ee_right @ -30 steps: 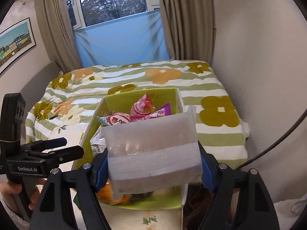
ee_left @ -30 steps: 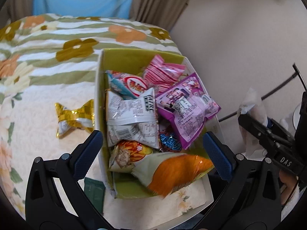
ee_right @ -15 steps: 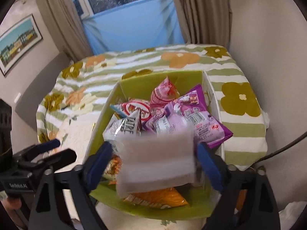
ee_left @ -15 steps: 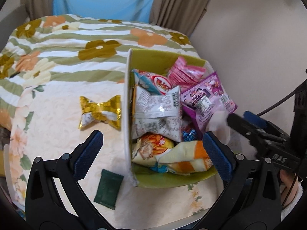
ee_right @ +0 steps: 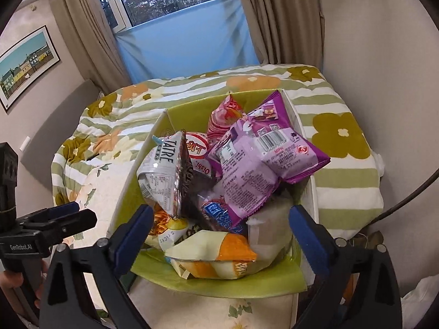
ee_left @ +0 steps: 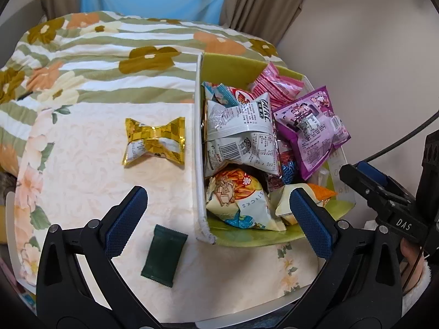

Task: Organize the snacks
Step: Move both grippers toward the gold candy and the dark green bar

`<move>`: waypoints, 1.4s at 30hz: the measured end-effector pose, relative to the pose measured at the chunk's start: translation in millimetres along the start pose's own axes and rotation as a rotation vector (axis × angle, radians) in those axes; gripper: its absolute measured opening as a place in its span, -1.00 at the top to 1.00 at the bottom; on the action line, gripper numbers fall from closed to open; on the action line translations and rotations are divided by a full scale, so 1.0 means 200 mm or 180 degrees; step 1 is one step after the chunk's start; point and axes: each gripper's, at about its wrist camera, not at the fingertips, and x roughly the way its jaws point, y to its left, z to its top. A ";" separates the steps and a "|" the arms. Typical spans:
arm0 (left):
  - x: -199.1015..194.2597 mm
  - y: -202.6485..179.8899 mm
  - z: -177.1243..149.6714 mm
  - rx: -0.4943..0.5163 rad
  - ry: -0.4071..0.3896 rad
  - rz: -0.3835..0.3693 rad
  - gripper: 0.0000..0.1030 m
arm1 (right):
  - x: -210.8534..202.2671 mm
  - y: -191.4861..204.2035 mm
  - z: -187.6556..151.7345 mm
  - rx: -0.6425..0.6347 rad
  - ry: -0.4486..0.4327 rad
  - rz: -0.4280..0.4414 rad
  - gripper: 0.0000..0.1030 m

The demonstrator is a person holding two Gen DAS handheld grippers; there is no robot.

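where the pale floral cloth covers the near end of the bed, a green-lined open cardboard box sits heaped with snack packets. on top lie a white crinkled packet with black print, a purple foil packet with a barcode label, a pink striped packet at the far side, a round-labelled red and white packet, an orange noodle-stick packet and an orange and cream packet at the near edge. a whitish translucent plastic piece rests inside the box's near right corner, partly under the purple packet.

outside the box, on the cloth to its left, lie a gold foil packet twisted like a bow and, nearer the camera, a small dark green flat sachet; the two are well apart from each other and from the box wall.

the left gripper hangs above the cloth and the box's near left corner with its blue-padded jaws spread wide and nothing between them. the right gripper hovers over the near end of the box, jaws likewise wide apart and holding nothing, the translucent piece lying just inside its right finger. each gripper shows at the edge of the other's view, beside the box.

striped green bedding with brown and orange flowers lies beyond, then beige curtains and a blue panel under a window.
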 end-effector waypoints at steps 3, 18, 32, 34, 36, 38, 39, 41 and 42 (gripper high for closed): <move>-0.04 0.02 0.00 0.0012 -0.0045 0.0006 -0.99 | -0.03 0.02 0.00 -0.0013 -0.0036 0.0000 -0.91; -0.36 0.35 0.04 0.0392 -0.0353 -0.0023 -0.99 | -0.18 0.40 -0.02 -0.0008 -0.0253 -0.0162 -0.91; -0.41 0.73 0.20 0.1095 -0.0237 -0.0362 -0.99 | -0.12 0.90 -0.18 0.0368 -0.0290 -0.0573 -0.91; -0.36 0.74 0.24 0.1286 -0.0173 -0.0462 -0.99 | -0.09 0.95 -0.21 0.0456 -0.0290 -0.0648 -0.91; -0.29 0.74 0.28 0.1469 -0.0099 -0.0525 -0.99 | -0.06 0.99 -0.24 0.0559 -0.0288 -0.0739 -0.91; -0.20 0.72 0.32 0.1702 -0.0006 -0.0586 -0.99 | -0.02 1.02 -0.29 0.0682 -0.0249 -0.0834 -0.91; -0.14 0.71 0.34 0.1839 0.0044 -0.0611 -0.99 | -0.01 1.04 -0.32 0.0743 -0.0226 -0.0881 -0.91; -0.03 0.67 0.37 0.2059 0.0123 -0.0619 -0.97 | 0.04 1.05 -0.38 0.0834 -0.0166 -0.0962 -0.91; 0.03 0.65 0.37 0.2159 0.0162 -0.0619 -0.96 | 0.08 1.06 -0.41 0.0883 -0.0101 -0.1005 -0.91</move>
